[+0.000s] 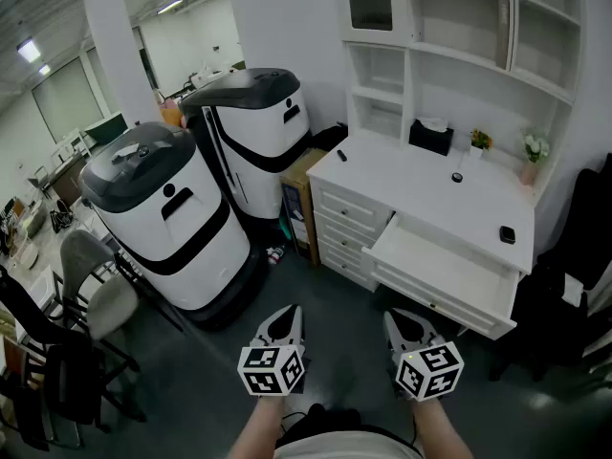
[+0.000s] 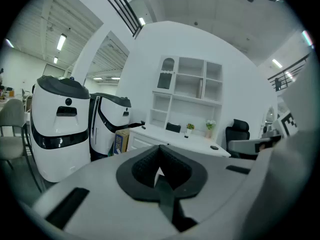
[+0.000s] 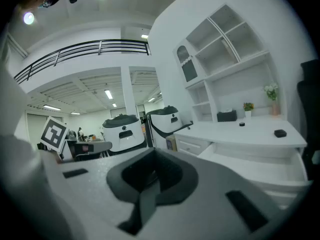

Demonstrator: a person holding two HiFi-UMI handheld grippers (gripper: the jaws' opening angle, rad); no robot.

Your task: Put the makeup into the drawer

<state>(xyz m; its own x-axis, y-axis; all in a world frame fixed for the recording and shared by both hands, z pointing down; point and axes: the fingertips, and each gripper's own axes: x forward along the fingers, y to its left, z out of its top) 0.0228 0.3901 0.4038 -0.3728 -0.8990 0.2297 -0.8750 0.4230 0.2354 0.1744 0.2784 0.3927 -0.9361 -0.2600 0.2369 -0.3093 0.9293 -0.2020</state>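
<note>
**A:** Where is the makeup?

**B:** Probably the small dark bits on the smooth white desk (image 1: 402, 175). A flat squarish piece (image 1: 507, 234) lies at two o'clock and a round piece (image 1: 457, 177) at one o'clock. The drawer (image 1: 440, 266), shallow and white, stands pulled open just below them.

**A:** And the tools?

**B:** The left gripper (image 1: 286, 317) and right gripper (image 1: 405, 325), at six o'clock, are clamped closed and empty, well apart from the desk. Picking hasn't begun. Next, reach forward and open the jaws over one piece.

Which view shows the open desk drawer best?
The head view: it looks down into the open drawer, so its whole inside shows. The right gripper view shows the drawer low and side-on, only partly. The left gripper view shows only the distant desk top.
</note>
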